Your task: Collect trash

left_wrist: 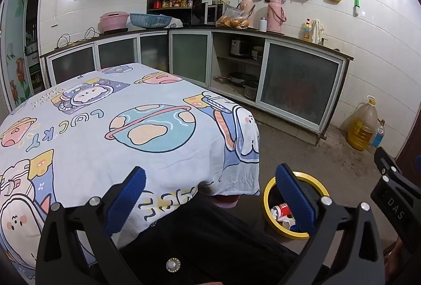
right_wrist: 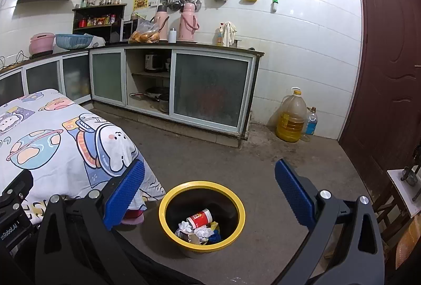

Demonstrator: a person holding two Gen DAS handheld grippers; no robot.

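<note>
- Since the trash is already sitting in the yellow-rimmed bin [right_wrist: 202, 215] on the floor, just off the corner of the table, handling is mostly about what's inside: a red and white paper cup [right_wrist: 199, 218] lying on its side on top, crumpled white tissue [right_wrist: 186, 227] beside it, plus some torn cardboard and a blue scrap.
- All of that looks light and soft. I'd guess the cup crushes easily, so take it across the body with gentle pressure, not by the rim. Tissue just gets pinched anywhere.
- Right gripper [right_wrist: 209, 186] hangs above the bin with its jaws wide apart and nothing between them.
- Left gripper [left_wrist: 210, 195] is the same, jaws spread and empty, pointing over the near edge of the tabletop [left_wrist: 110, 127] with its cartoon space-print cloth.
- The right wrist view looks straight down into the bin, so you can sort the contents. It also shows the dark red door and the oil jug [right_wrist: 290, 116] against the wall.
- The left wrist view only catches part of the bin behind its own finger, contents half hidden, but it shows most of the tabletop, and no loose trash is visible there. Hard to be sure about the far left edge, the fisheye warps it.
</note>
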